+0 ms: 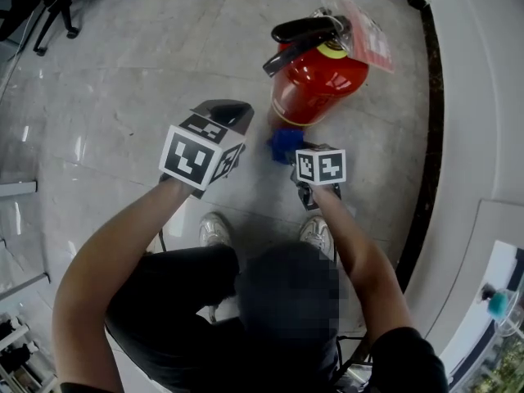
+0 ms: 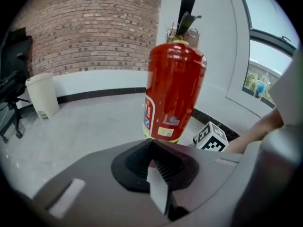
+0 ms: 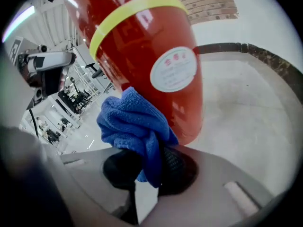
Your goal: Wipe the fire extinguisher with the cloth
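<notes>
A red fire extinguisher [image 1: 318, 80] with a black handle stands on the pale floor, seen in the left gripper view [image 2: 174, 93] and filling the right gripper view [image 3: 147, 51]. My right gripper [image 1: 296, 164] is shut on a bunched blue cloth [image 3: 135, 129], which lies against the lower side of the red cylinder; in the head view the cloth [image 1: 286, 142] shows at the extinguisher's base. My left gripper [image 1: 233, 115] is shut with nothing in it, held a little short of the cylinder on its left side.
A dark floor border [image 1: 431, 121] curves past the extinguisher by a white wall. A white bin [image 2: 41, 94] and a black office chair [image 2: 12, 93] stand near the brick wall. The person's two shoes [image 1: 214, 229] are just behind the grippers.
</notes>
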Motion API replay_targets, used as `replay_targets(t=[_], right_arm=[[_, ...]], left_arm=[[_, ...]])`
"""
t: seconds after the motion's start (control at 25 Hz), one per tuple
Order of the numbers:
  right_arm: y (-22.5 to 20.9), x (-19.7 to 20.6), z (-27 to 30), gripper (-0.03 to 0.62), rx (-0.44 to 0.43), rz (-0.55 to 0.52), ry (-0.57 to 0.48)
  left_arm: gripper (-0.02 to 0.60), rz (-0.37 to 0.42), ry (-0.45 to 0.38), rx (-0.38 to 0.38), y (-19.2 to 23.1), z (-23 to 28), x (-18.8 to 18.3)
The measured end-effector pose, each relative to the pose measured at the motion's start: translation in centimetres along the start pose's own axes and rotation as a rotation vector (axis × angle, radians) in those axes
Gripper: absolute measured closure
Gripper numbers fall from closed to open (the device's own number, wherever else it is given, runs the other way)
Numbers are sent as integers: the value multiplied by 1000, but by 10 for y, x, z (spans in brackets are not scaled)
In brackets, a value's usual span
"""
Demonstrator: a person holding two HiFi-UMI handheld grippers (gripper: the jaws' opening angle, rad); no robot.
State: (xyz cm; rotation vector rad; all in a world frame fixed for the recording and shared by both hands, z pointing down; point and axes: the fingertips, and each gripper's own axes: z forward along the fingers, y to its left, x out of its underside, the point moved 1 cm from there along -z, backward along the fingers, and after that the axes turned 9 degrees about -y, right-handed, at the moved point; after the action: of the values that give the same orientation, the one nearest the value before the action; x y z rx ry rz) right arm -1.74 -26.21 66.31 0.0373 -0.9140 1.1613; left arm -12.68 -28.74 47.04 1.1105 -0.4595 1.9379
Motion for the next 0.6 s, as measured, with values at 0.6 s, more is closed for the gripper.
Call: replay_targets(t=[0.6], right_arm=[[-2,-80,-126,531,82,-49,-199]], left_arm=[[410,129,-273,51,-42,-68,-130]])
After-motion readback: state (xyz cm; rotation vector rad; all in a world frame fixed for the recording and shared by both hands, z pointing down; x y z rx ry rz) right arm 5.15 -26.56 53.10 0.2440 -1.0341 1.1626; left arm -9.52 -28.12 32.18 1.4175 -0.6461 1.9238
